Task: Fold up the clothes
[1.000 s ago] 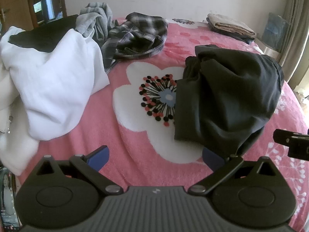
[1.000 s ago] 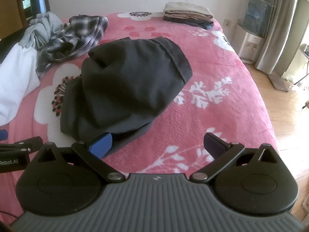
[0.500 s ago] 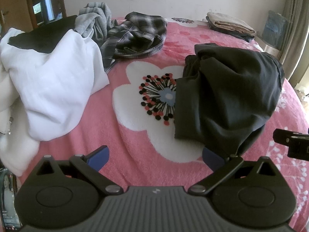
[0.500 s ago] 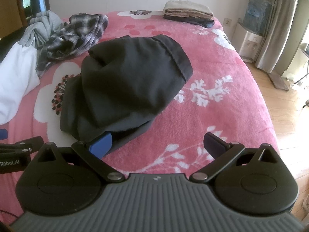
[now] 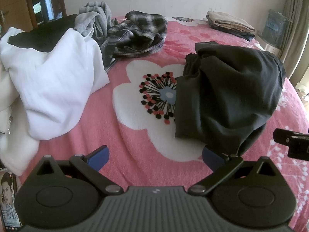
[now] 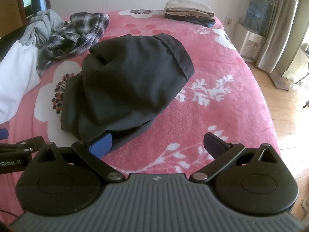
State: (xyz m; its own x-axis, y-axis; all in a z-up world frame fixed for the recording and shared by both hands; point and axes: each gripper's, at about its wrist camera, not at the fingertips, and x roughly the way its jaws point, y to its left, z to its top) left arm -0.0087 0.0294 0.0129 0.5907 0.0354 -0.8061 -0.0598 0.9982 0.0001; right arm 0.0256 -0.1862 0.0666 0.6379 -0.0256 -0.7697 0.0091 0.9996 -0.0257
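Left wrist view showed the left gripper [image 5: 155,157] with blue-padded fingers spread wide above a pink floral fleece blanket [image 5: 135,135], its right pad at the near edge of a crumpled dark grey garment [image 5: 227,100]. The right gripper [image 6: 158,144] was likewise spread apart, its left pad touching that garment's hem. Beyond lay a white sweatshirt [image 5: 52,85], a plaid shirt [image 5: 139,32] and a folded stack of clothes [image 6: 190,12].

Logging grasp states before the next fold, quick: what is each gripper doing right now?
Left gripper: open, holding nothing; the dark garment overlaps one finger.
Right gripper: open, holding nothing, at the garment's near edge.
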